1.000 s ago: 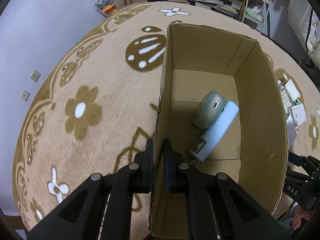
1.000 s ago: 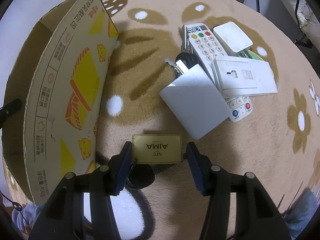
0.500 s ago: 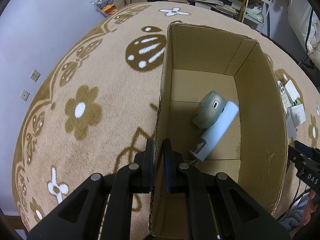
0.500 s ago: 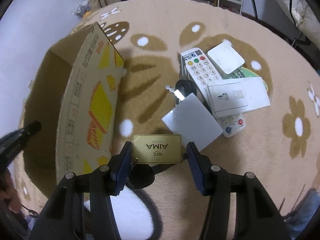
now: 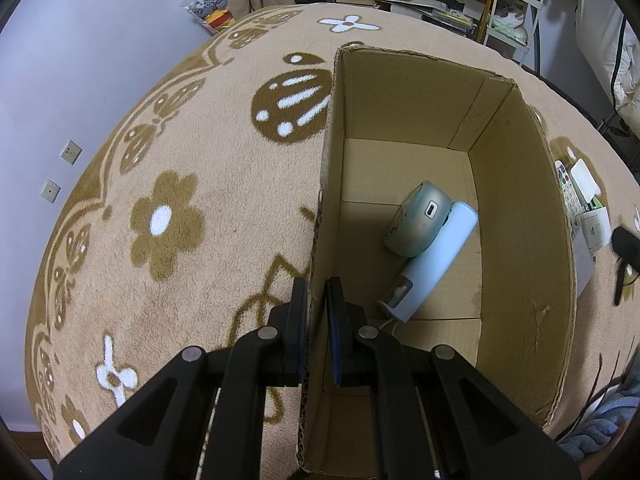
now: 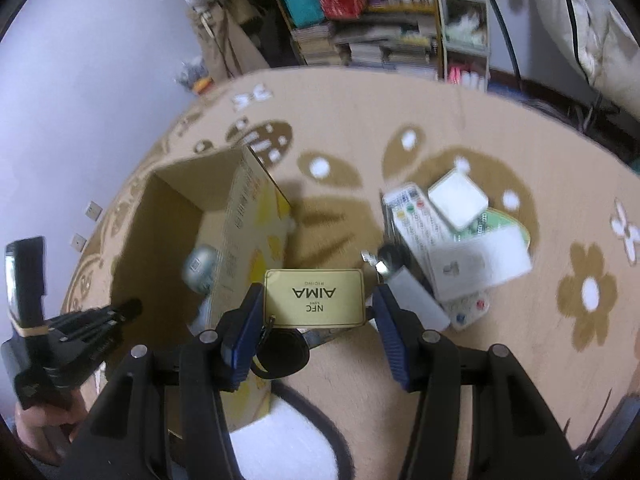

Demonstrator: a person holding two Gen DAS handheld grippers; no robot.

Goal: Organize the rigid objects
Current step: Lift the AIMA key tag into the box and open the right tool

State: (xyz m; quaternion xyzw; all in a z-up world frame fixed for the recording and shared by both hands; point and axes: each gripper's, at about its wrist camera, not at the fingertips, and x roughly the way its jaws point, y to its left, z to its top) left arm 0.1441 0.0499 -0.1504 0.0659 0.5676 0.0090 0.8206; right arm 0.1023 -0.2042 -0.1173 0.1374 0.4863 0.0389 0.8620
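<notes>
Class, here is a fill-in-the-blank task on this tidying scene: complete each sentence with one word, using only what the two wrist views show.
1. The left claw is shut on the wall of the cardboard ____.
2. The right claw holds a gold ____ printed AIMA.
3. The pale blue tube lies ____ the box.
4. The remote control rests on the ____.

Missing words: box; card; inside; rug

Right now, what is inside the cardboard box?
In the cardboard box lie a grey-green rounded gadget and a pale blue cylinder, touching each other. The box's near floor is hidden behind the left claw, which clamps the wall.
</notes>
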